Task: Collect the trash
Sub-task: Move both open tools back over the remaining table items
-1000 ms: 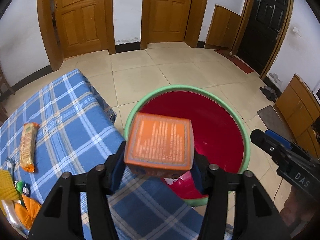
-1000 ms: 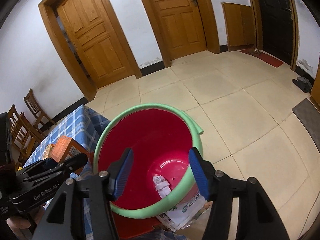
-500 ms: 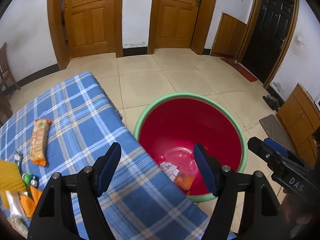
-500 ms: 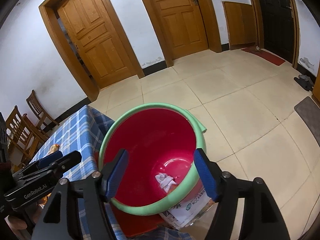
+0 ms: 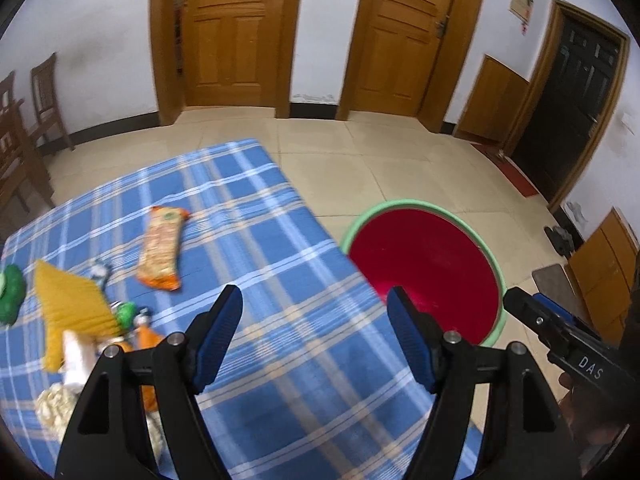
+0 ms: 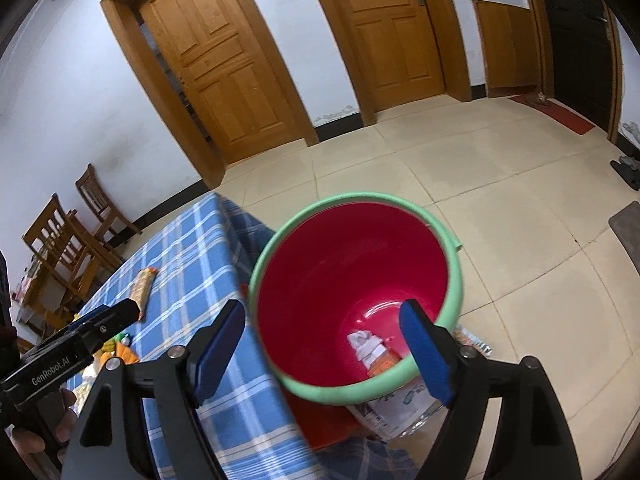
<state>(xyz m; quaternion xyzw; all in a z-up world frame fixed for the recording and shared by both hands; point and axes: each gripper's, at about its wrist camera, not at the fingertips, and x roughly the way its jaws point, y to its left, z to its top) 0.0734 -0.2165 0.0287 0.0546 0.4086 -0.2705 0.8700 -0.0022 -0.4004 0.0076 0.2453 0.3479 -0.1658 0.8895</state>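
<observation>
Orange wrapper (image 5: 162,249), yellow packet (image 5: 70,309) on checked cloth (image 5: 280,320) beside bucket (image 5: 494,264).

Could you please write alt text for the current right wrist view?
The open, empty right hand-held gripper hovers over a red plastic bucket with a green rim holding a small orange box and white scrap, beside a blue plaid tablecloth.

Right tongs (image 6: 322,344) spread wide above red bucket (image 6: 400,248) (green rim), white and orange trash (image 6: 372,354) inside
</observation>
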